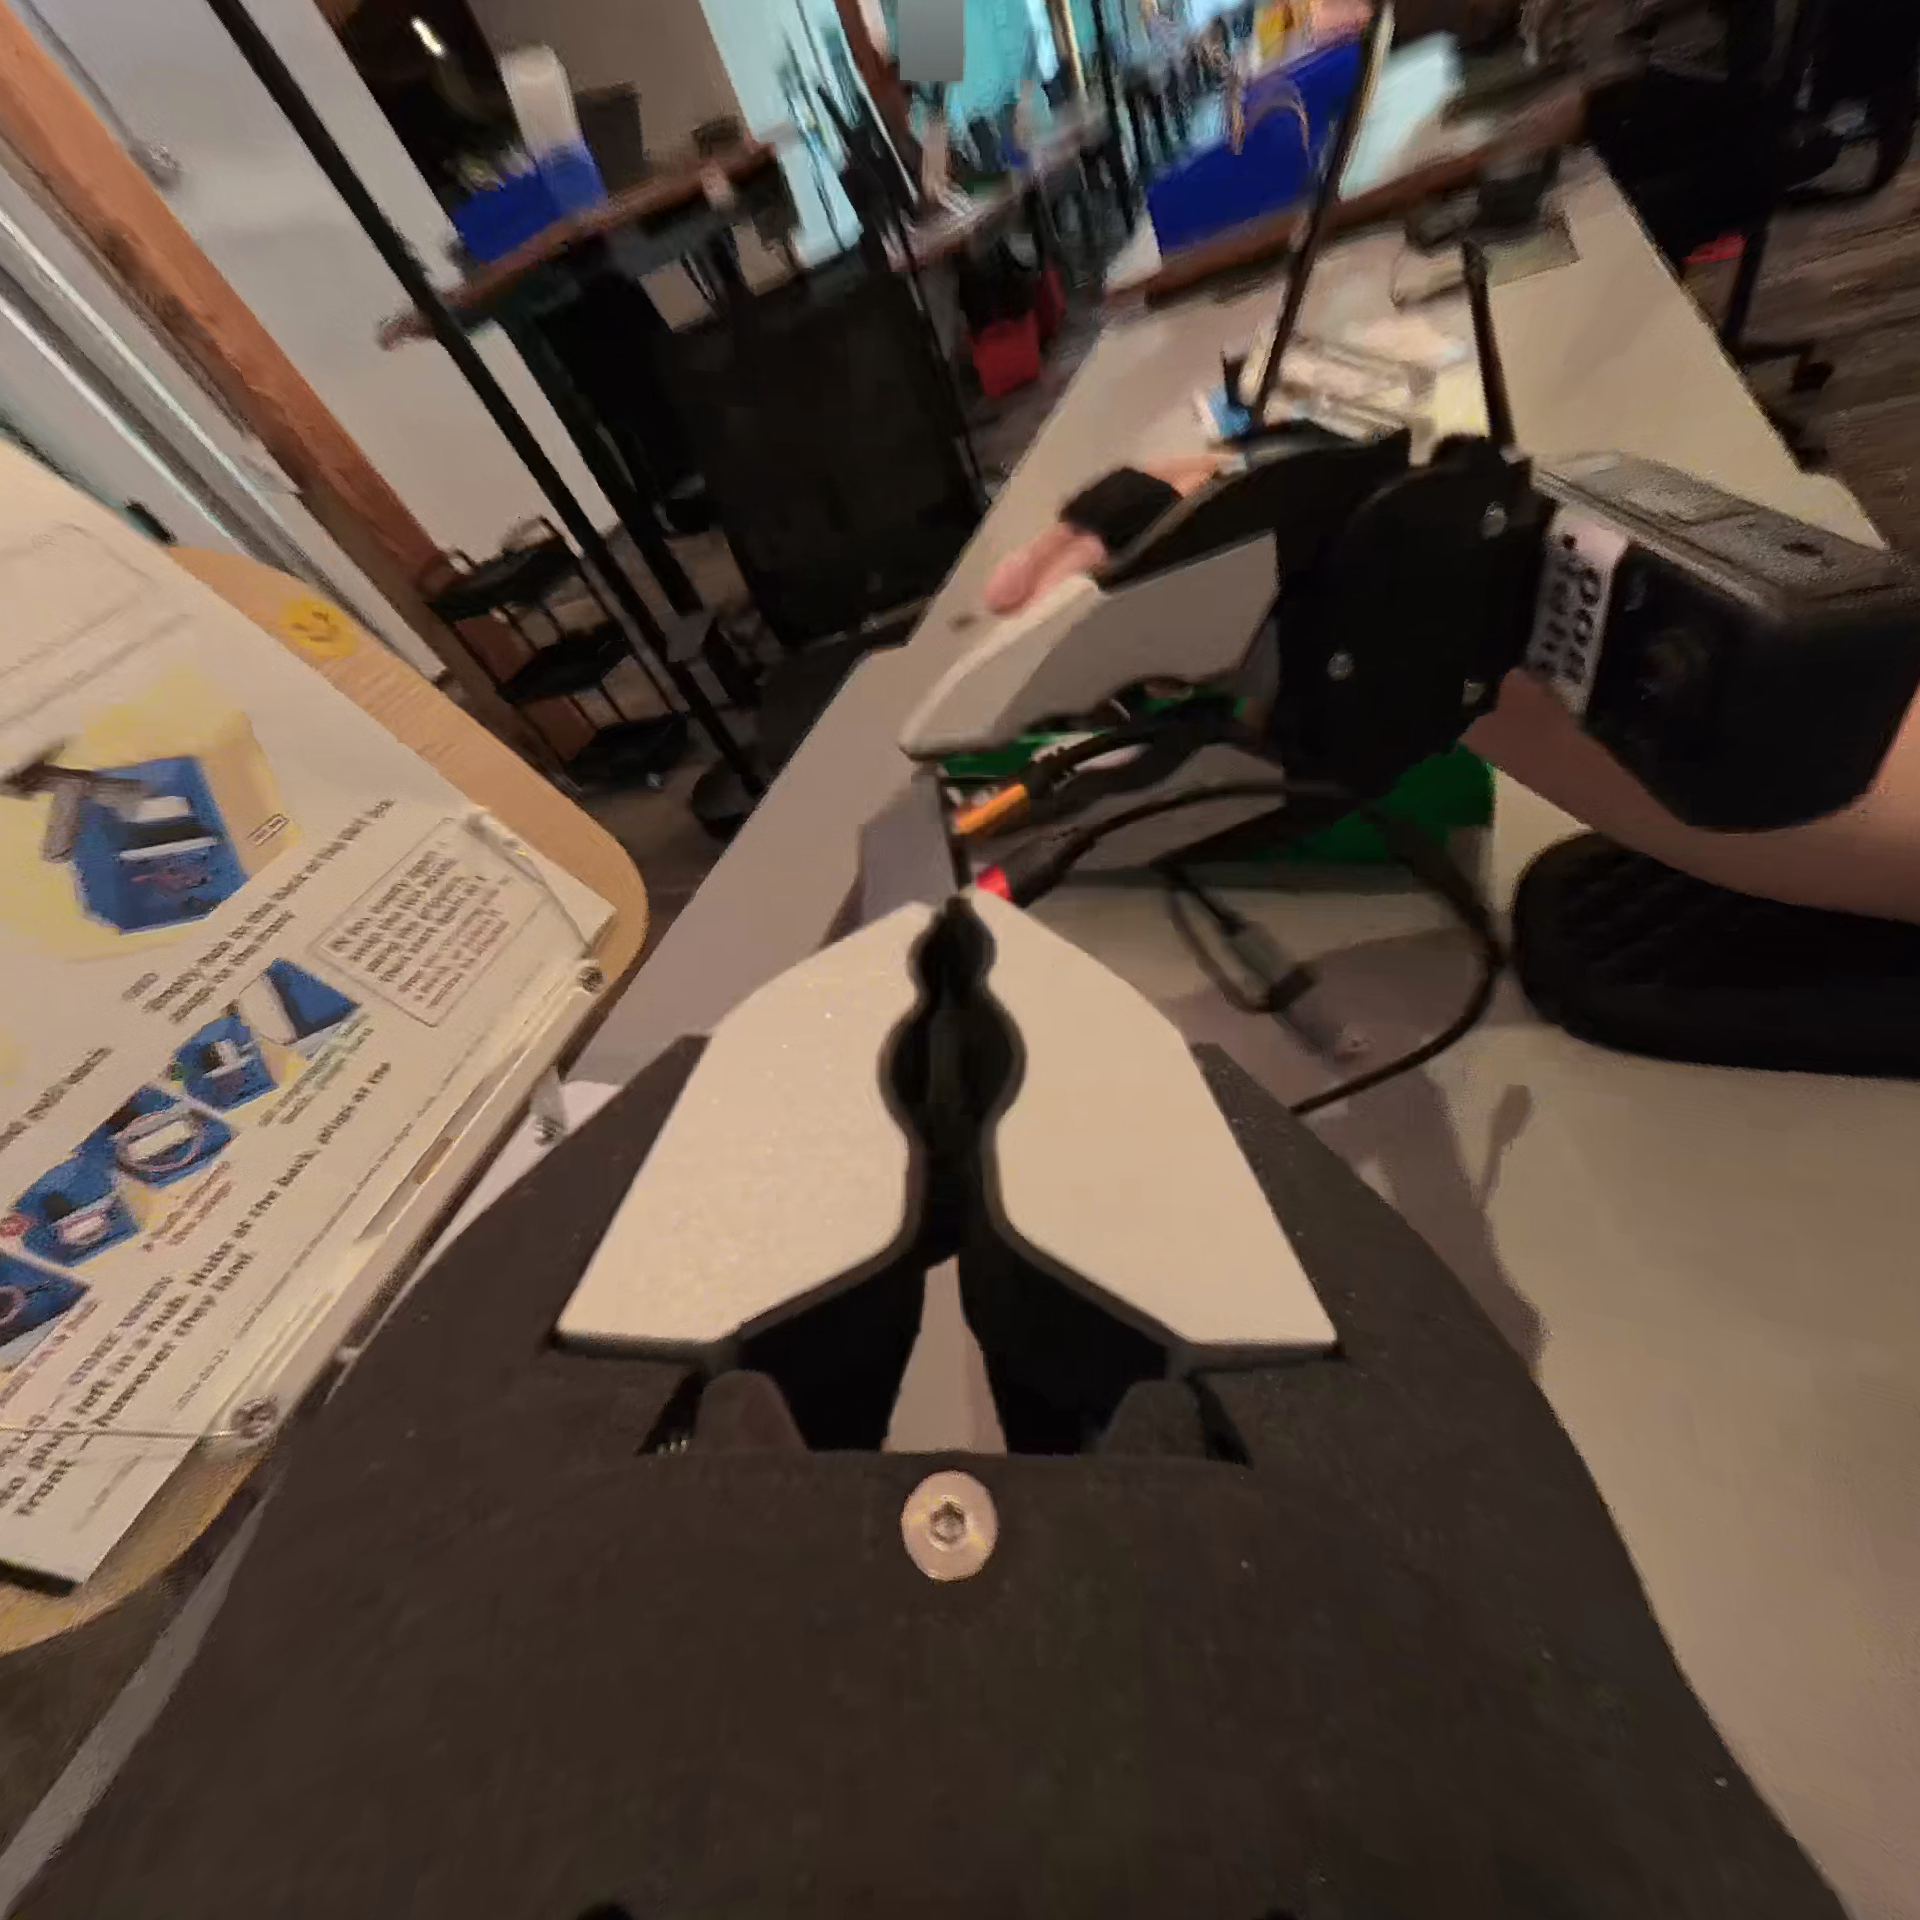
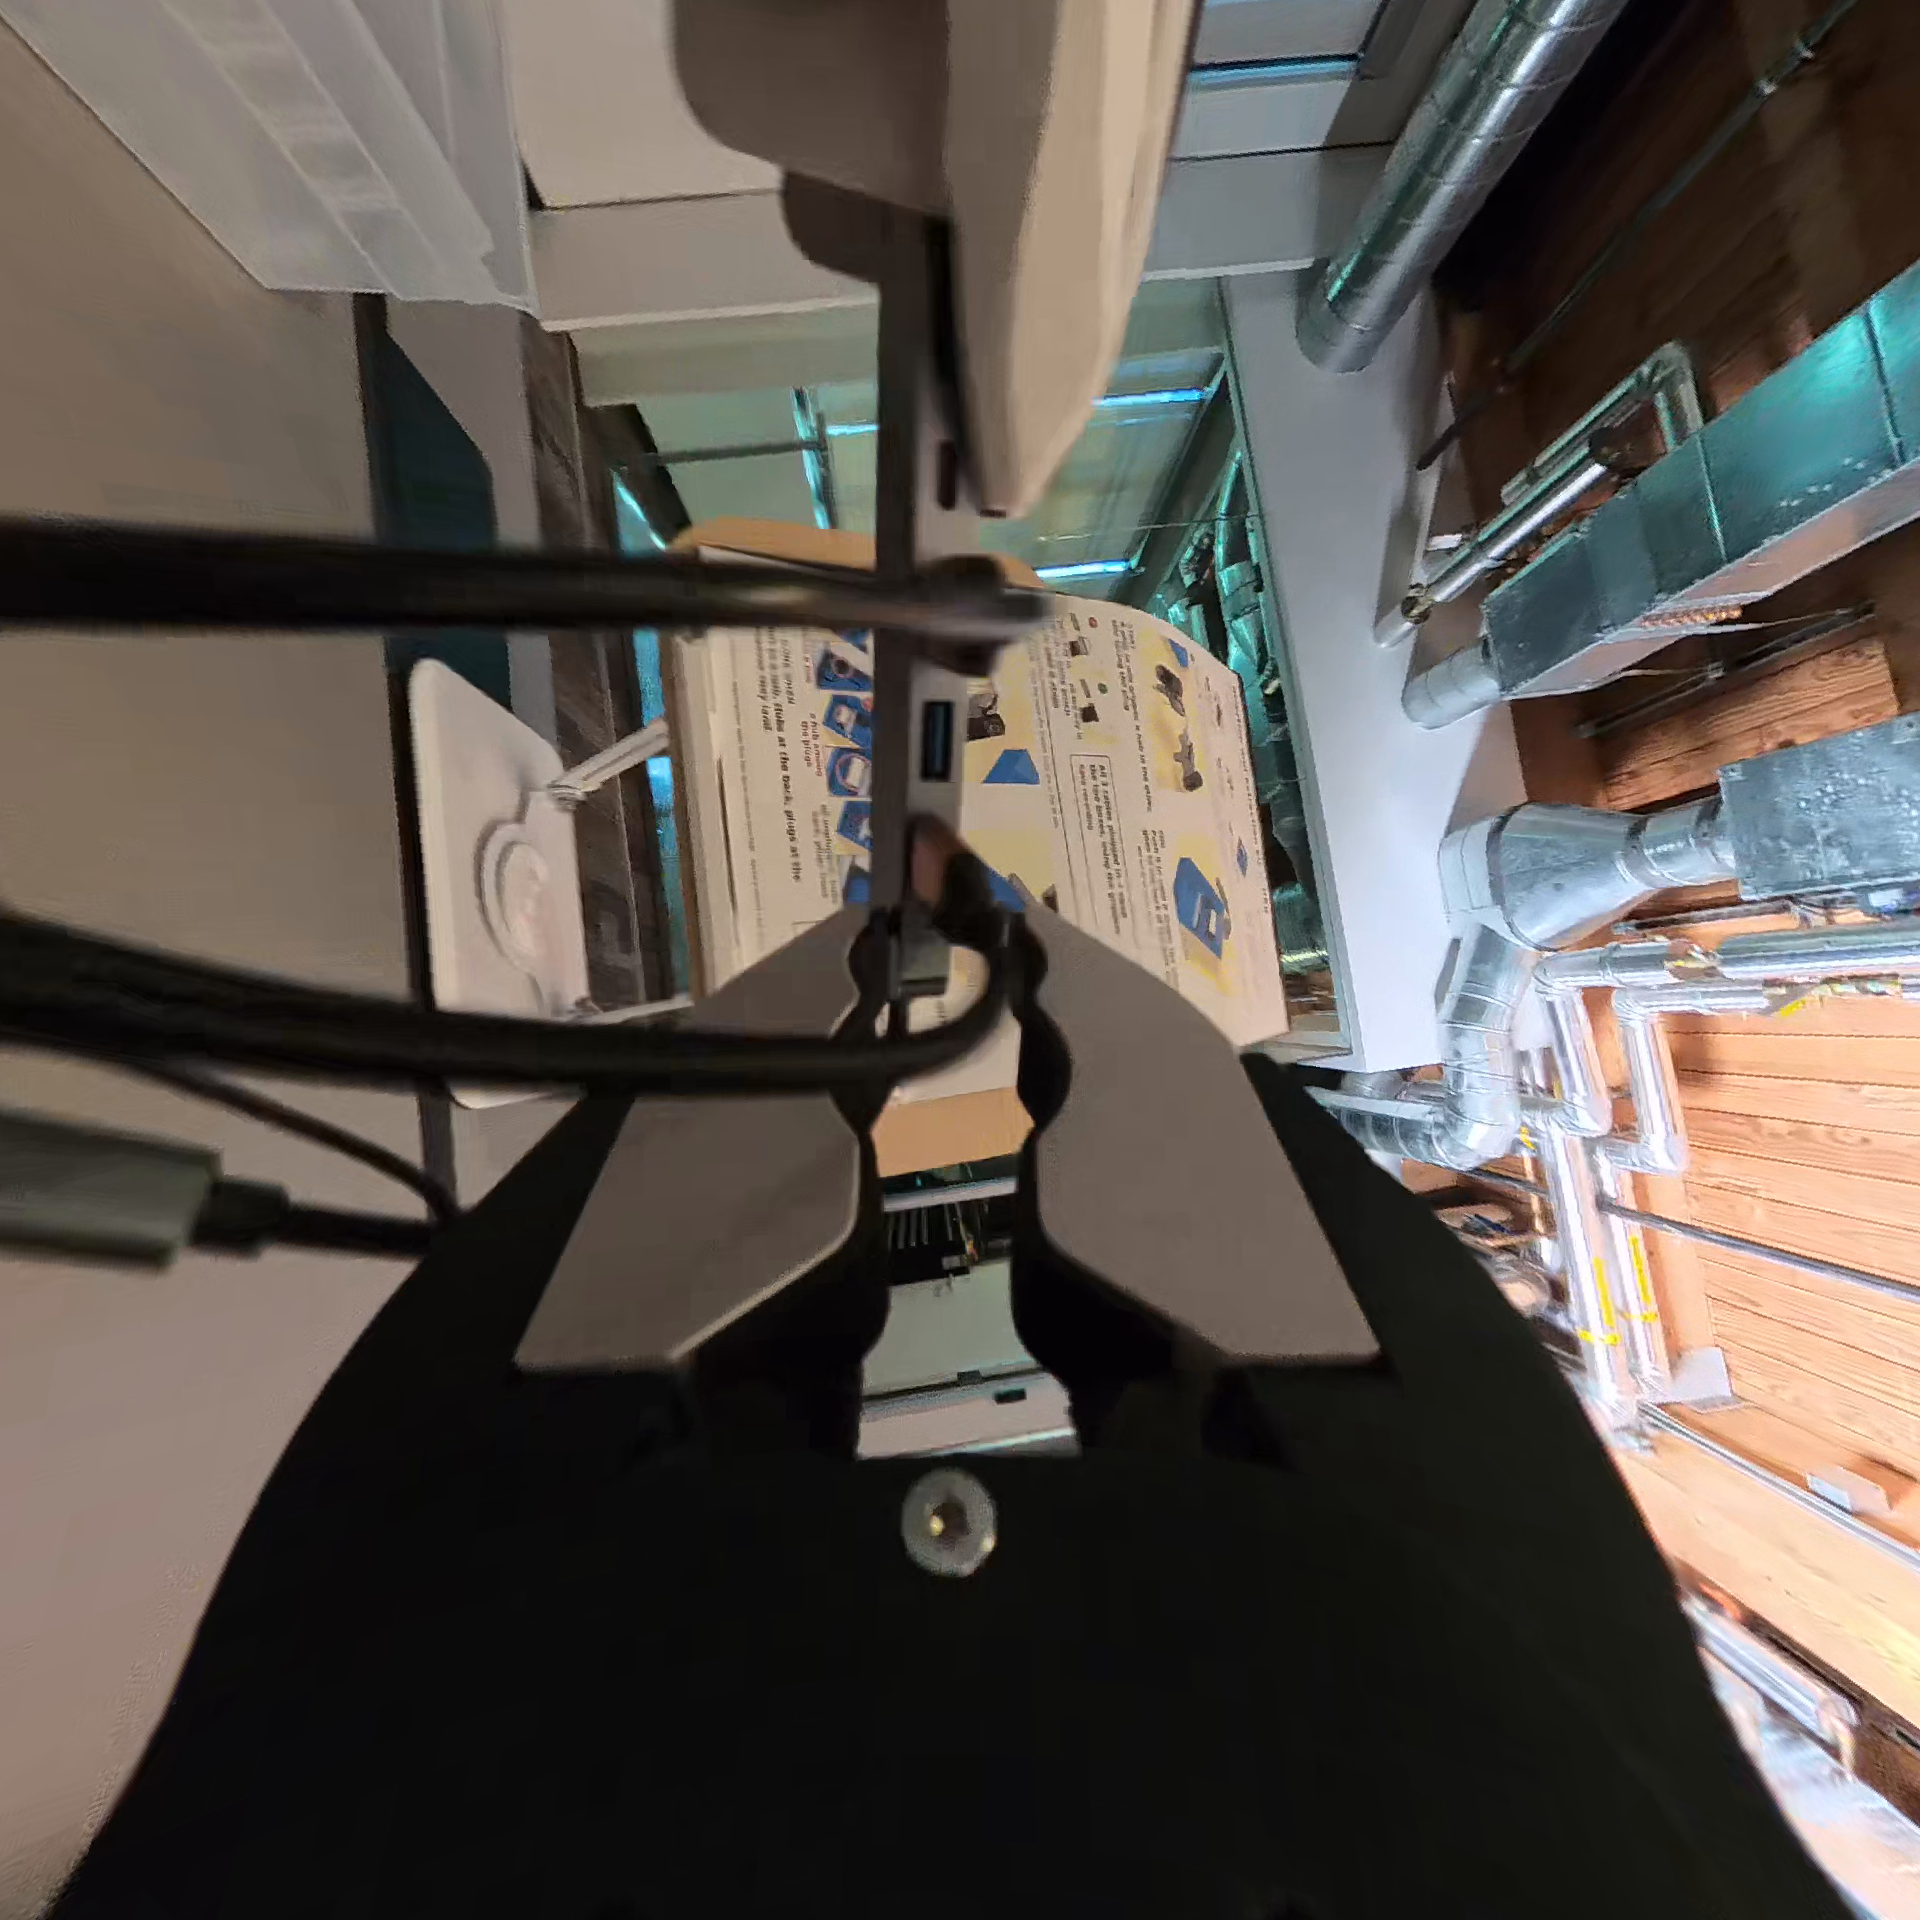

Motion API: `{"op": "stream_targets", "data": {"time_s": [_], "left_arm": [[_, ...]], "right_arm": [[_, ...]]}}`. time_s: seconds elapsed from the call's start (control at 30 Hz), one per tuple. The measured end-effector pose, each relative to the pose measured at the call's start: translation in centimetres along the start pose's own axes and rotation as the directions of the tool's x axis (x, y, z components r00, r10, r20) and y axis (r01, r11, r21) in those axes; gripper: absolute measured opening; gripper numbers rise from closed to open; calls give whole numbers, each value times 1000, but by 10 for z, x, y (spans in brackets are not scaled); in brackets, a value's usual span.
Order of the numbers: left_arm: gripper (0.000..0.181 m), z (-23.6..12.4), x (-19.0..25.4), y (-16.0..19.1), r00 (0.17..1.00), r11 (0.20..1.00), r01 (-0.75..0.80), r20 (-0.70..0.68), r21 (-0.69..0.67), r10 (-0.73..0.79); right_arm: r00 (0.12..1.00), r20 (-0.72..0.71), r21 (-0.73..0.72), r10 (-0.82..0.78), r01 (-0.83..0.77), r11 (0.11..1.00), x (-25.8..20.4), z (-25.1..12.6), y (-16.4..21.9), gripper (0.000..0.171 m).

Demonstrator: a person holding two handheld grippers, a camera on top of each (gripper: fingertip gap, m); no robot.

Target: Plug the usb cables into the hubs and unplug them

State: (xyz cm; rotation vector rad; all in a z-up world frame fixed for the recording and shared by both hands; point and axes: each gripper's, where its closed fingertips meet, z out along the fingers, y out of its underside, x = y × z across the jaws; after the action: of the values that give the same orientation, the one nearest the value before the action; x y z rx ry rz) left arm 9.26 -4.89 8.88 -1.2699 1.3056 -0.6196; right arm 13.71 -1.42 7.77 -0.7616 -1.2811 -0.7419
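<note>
My left gripper (image 1: 956, 914) is shut on the near end of a thin grey hub (image 1: 906, 844) and holds it edge-on above the white table. The same hub (image 2: 902, 499) runs down the middle of the right wrist view, with the left gripper's fingers (image 2: 1039, 260) at its top end and a blue port (image 2: 937, 753) free. My right gripper (image 2: 940, 935) is shut on a black USB plug (image 2: 923, 958) at the hub's near end; its cable (image 2: 727, 1049) loops off left. Another black cable (image 2: 416, 587) meets the hub higher up. In the left wrist view the right gripper (image 1: 925, 748) comes in from the right.
A printed instruction sheet on a wooden board (image 1: 260, 987) stands left of the hub. A black mesh pad (image 1: 1714, 956) lies under the person's forearm (image 1: 1662, 800). Orange (image 1: 992, 810) and red (image 1: 994, 883) plugs and a green object (image 1: 1455, 800) sit behind. A second grey connector (image 2: 94, 1195) lies at left. Across from one pair of fingers to the other is roughly 7 centimetres.
</note>
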Motion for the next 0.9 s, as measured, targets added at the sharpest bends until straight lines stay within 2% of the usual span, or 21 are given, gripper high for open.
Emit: {"op": "stream_targets", "data": {"time_s": [0.03, 0.07, 0.1, 0.2, 0.23, 0.37, 0.53, 0.63, 0.7, 0.77, 0.83, 0.9], "left_arm": [[0, -3, -1, -6, 1000, 999, 6, 2, 54, -6], [0, -5, 0, -8, 999, 997, 39, -20, 72, -38], [0, -6, -1, -8, 998, 995, 63, -33, 78, -61], [0, -6, -6, -4, 997, 994, 76, -24, 79, -74], [0, -7, -7, -6, 996, 992, 90, -19, 92, -88], [42, -25, -24, -26, 975, 954, 213, 16, 212, -221], [49, -33, -36, -11, 972, 966, 216, 63, 142, -226], [50, -26, -36, -5, 960, 953, 273, 29, 134, -279], [49, -20, -33, 0, 953, 947, 301, 6, 113, -303], [48, -13, -29, 7, 949, 947, 316, -10, 63, -316], [47, -6, -24, 12, 950, 950, 312, -25, 27, -311], [47, 1, -18, 17, 950, 951, 308, -37, -12, -309]], "right_arm": [[1000, 18, 14, 13, -13, 1000, -3, 0, -1, 23], [999, 40, 32, 33, -35, 999, -6, -1, -4, 21], [996, 65, 41, 64, -67, 997, -10, -1, -5, 12], [951, 142, 17, 273, -278, 960, -16, 3, -3, 11], [955, 136, 16, 263, -268, 963, -15, 3, -3, 11], [969, 65, -31, 239, -238, 971, -1, -1, 12, 11], [960, -22, -101, 280, -281, 954, 19, -11, 42, 11], [944, -54, -186, 326, -330, 925, 33, -21, 68, 11], [922, -75, -303, 379, -383, 873, 44, -36, 100, 11], [889, -154, -409, 432, -455, 791, 59, -62, 138, 11], [818, -286, -516, 500, -570, 639, 70, -94, 184, 12], [713, -484, -562, 507, -697, 444, 79, -132, 229, 12]]}}
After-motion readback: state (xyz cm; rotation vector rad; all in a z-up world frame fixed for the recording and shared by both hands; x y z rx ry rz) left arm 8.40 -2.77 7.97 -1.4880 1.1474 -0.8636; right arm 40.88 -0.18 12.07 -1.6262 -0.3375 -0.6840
